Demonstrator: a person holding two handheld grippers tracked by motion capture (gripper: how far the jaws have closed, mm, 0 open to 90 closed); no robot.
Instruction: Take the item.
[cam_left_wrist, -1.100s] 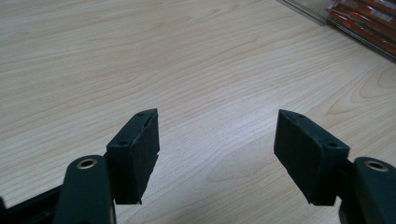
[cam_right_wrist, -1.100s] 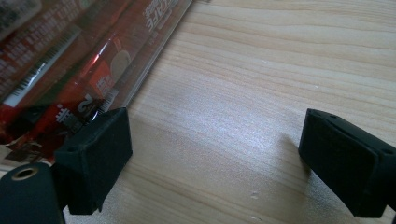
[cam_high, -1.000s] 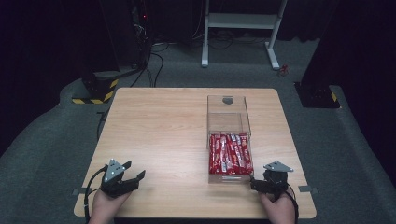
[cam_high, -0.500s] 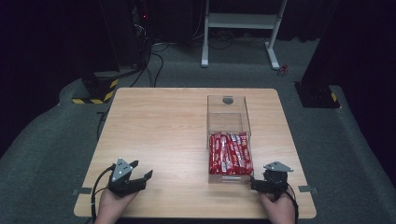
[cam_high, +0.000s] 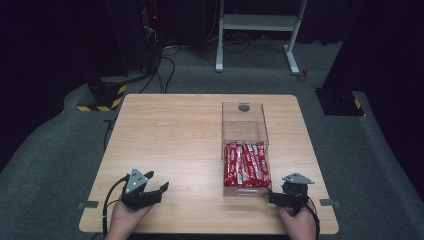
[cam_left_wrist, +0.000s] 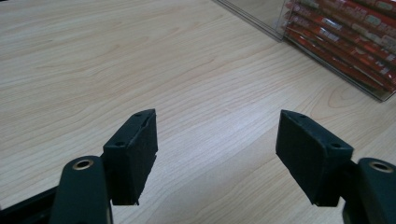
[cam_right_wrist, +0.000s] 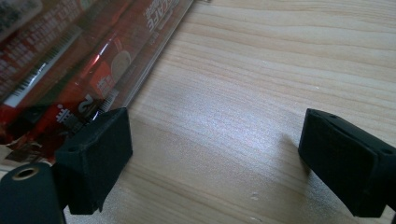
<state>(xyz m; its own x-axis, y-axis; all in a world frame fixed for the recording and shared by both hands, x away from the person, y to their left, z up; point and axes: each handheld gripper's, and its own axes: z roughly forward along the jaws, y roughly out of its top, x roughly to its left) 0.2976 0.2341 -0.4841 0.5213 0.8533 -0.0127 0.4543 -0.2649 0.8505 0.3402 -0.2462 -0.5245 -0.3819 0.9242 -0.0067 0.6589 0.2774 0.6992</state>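
- Near edge, left side: left gripper (cam_high: 161, 189) held low over the wooden table (cam_high: 170, 135), jaws spread wide, bare wood between them, nothing gripped.
- Near edge, right side: right gripper (cam_high: 270, 196) jaws likewise wide apart and empty; tips just beside the near right corner of the clear box (cam_high: 244, 150), one pad (cam_right_wrist: 95, 154) close against its wall, contact not determinable.
- Right-centre of table: clear box standing lengthwise, near half packed with red packets (cam_high: 246, 164) lying side by side; far half bare.
- Left gripper well apart from box; box corner and packets seen upper right in left gripper view.
- Beyond table: grey floor, white frame legs (cam_high: 257, 22), yellow-black striped base (cam_high: 102, 95) at left.
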